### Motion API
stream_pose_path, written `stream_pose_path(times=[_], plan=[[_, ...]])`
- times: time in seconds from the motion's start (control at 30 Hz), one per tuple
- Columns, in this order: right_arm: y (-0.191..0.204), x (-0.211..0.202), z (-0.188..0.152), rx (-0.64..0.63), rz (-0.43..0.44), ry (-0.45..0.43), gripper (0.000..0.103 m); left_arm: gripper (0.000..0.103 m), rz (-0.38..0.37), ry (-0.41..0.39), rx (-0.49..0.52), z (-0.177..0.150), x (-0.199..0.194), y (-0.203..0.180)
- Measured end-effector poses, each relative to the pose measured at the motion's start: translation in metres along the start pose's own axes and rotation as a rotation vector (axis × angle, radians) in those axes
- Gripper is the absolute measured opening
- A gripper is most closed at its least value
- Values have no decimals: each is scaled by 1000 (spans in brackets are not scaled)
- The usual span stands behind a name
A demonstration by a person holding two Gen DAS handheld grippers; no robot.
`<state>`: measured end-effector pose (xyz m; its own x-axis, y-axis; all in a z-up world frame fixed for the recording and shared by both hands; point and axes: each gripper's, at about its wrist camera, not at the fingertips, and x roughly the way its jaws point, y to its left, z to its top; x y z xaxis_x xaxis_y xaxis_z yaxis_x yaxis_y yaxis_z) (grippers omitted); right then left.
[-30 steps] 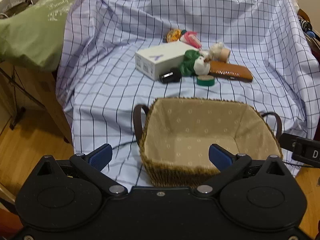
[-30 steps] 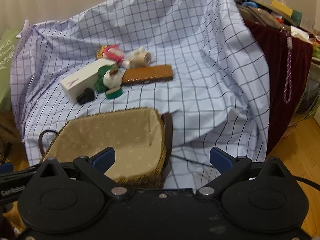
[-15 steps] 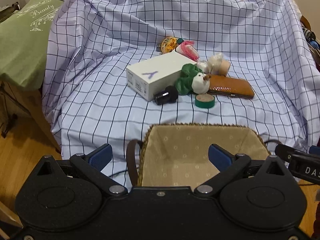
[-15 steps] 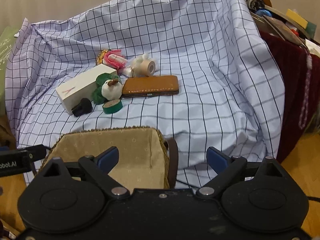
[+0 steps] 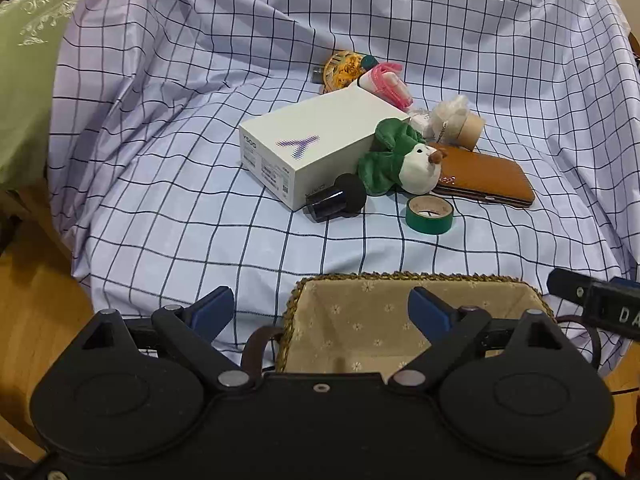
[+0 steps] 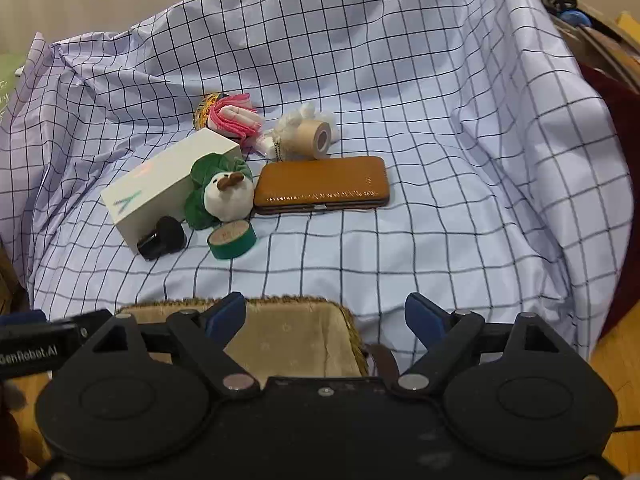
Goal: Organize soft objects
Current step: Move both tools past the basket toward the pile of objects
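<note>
A green and white plush toy (image 5: pixel 402 164) (image 6: pixel 222 194) lies in the middle of the checked cloth, against a white box (image 5: pixel 316 146) (image 6: pixel 168 184). A pink soft item (image 5: pixel 386 82) (image 6: pixel 234 116) and a fluffy white toy (image 5: pixel 450 110) (image 6: pixel 298 118) lie behind it. A woven basket (image 5: pixel 404 278) (image 6: pixel 280 302) with beige lining stands at the near edge. My left gripper (image 5: pixel 322 312) is open and empty above the basket. My right gripper (image 6: pixel 326 316) is open and empty above the basket's right rim.
A brown leather case (image 5: pixel 482 178) (image 6: pixel 322 184), a green tape roll (image 5: pixel 430 214) (image 6: pixel 232 240), a tan tape roll (image 5: pixel 468 130) (image 6: pixel 314 136) and a black cylinder (image 5: pixel 336 198) (image 6: pixel 162 238) lie among the soft things. A green cushion (image 5: pixel 28 60) is at left, dark red fabric (image 6: pixel 618 160) at right.
Both grippers have moved forward and up over the basket, toward the pile of objects. The objects now look nearer. Both stay open.
</note>
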<state>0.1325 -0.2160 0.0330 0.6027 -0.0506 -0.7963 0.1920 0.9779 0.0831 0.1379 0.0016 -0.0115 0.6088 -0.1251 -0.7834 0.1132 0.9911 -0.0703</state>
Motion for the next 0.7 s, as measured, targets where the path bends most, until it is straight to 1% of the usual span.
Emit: stream_pose_path(times=[0.07, 0.1, 0.13, 0.23, 0.4, 0.43, 0.47, 0.57, 0.63, 0.7], plan=[[-1, 6, 7, 11, 6, -11, 85, 91, -4, 1, 6, 4, 4, 0], [-3, 12, 17, 24, 8, -32, 85, 91, -5, 1, 9, 6, 7, 0], [-3, 12, 17, 24, 8, -32, 85, 91, -6, 1, 13, 9, 9, -1], [-4, 22, 32, 42, 22, -67, 85, 91, -11, -4, 23, 18, 16, -1], [-7, 47, 62, 61, 40, -103, 85, 91, -26, -11, 32, 35, 27, -1], [-7, 58, 75, 53, 32, -108, 85, 91, -28, -11, 34, 38, 30, -2], [-7, 58, 75, 53, 32, -108, 85, 91, -29, -10, 37, 41, 32, -2], [-6, 78, 93, 17, 10, -115, 84, 91, -39, -7, 47, 49, 39, -3], [-4, 93, 104, -20, -10, -117, 81, 91, -40, -14, 56, 56, 43, -4], [-1, 107, 114, -51, -17, -114, 81, 91, -39, -25, 60, 63, 46, -5]])
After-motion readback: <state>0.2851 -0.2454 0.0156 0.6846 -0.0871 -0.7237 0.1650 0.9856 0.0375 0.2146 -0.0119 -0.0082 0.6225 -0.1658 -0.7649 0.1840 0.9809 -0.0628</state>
